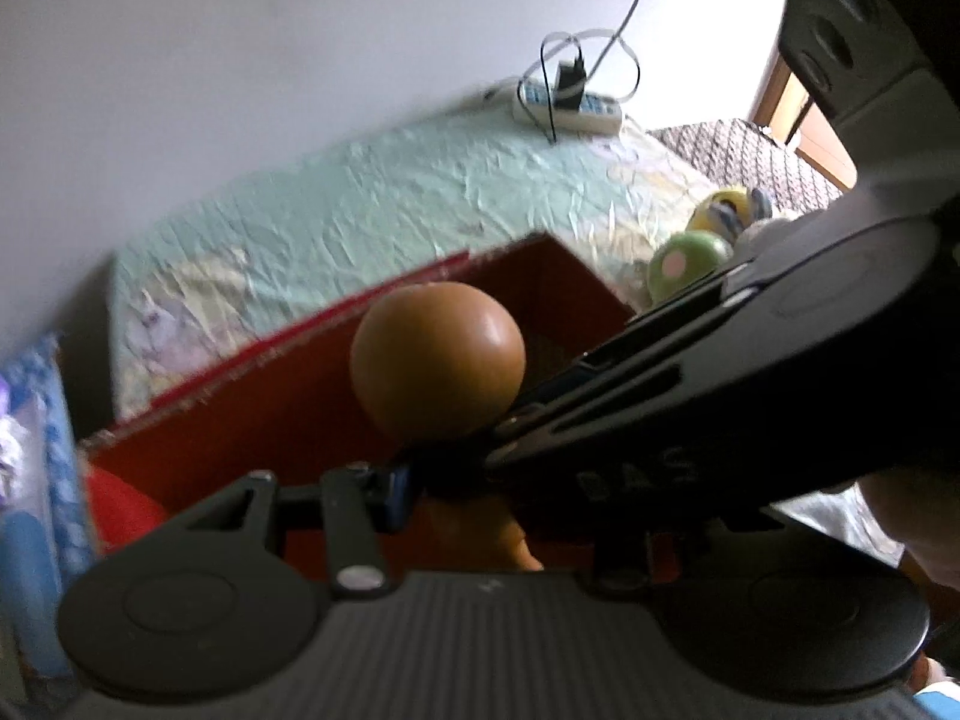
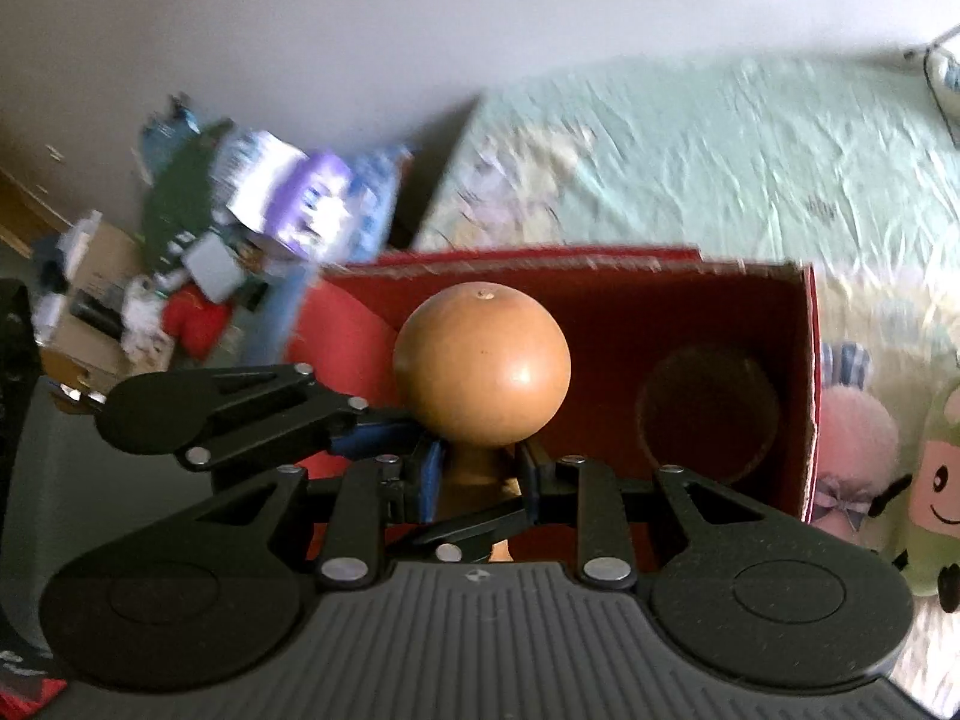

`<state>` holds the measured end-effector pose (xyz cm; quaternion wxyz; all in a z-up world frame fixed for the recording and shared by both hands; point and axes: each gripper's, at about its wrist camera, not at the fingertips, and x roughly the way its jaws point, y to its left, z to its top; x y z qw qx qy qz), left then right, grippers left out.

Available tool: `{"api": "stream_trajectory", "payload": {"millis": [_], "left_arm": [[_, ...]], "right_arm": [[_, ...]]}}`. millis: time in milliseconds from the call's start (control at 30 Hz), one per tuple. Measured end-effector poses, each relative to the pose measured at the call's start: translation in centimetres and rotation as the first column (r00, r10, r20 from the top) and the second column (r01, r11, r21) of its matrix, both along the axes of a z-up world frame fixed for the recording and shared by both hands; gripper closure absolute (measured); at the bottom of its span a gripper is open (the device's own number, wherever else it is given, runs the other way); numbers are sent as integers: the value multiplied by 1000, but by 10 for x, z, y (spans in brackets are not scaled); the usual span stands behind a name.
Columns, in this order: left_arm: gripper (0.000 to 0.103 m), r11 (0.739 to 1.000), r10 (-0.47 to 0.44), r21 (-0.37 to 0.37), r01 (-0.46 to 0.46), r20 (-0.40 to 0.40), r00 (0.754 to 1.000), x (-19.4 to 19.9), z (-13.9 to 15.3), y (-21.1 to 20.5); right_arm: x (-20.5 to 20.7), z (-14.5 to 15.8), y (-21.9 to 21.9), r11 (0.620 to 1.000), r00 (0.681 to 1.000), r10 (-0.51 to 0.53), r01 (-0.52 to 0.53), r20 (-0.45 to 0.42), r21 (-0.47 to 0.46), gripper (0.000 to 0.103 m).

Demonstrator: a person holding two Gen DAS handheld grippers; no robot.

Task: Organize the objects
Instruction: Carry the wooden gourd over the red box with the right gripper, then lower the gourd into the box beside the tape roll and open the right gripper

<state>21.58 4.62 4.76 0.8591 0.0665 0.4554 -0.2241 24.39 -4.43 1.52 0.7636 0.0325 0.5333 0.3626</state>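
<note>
**Gourd held by both grippers over the red box**

Gourd [image 1: 438, 360], seen from the left wrist, shows its round brown bulb standing above the narrow waist, with the red box [image 1: 252, 420] open behind and below it on the pale green bed cover [image 1: 372, 198]. The left gripper [image 1: 456, 480] appears to close at the waist, though the right gripper [image 1: 690, 396] crosses in front and hides one finger, so I cannot tell for sure how firmly it clamps. A green plush toy [image 1: 684, 261] and a yellow one [image 1: 729, 207] lie beyond the box; a power strip [image 1: 570, 108] sits at the far edge of the bed.

From the right wrist the picture is plainer. The right gripper [image 2: 480, 480] is drawn nearly closed on the gourd's [image 2: 480, 360] waist, blue pads pressing from either side, bulb upright. The left gripper [image 2: 384, 426] comes in from the left and meets the same neck. The red box [image 2: 807, 360] lies directly behind, and a clear round container [image 2: 708, 414] already rests in its right end; a pink plush [image 2: 858, 438] lies outside its right wall.

My judgement: the step is lowering the gourd into the box. Keep it upright, aim for the free left half away from the container, let one gripper release first, and open the other only once the base rests on the floor of the box.
</note>
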Motion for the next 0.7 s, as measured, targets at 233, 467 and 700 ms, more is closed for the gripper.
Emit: {"api": "stream_trajectory", "payload": {"millis": [233,467,700], "left_arm": [[65,999,-33,27,36,-115,993,15,-38,-8],[51,996,-30,78,46,-190,981,24,-63,-12],[53,995,-27,86,46,-209,978,21,-68,-9]], "right_arm": [[15,-33,4,996,991,-32,21,-128,-85,74],[20,-57,7,991,977,-53,26,-205,-134,75],[22,-71,11,975,978,-63,17,-199,-223,78]]}}
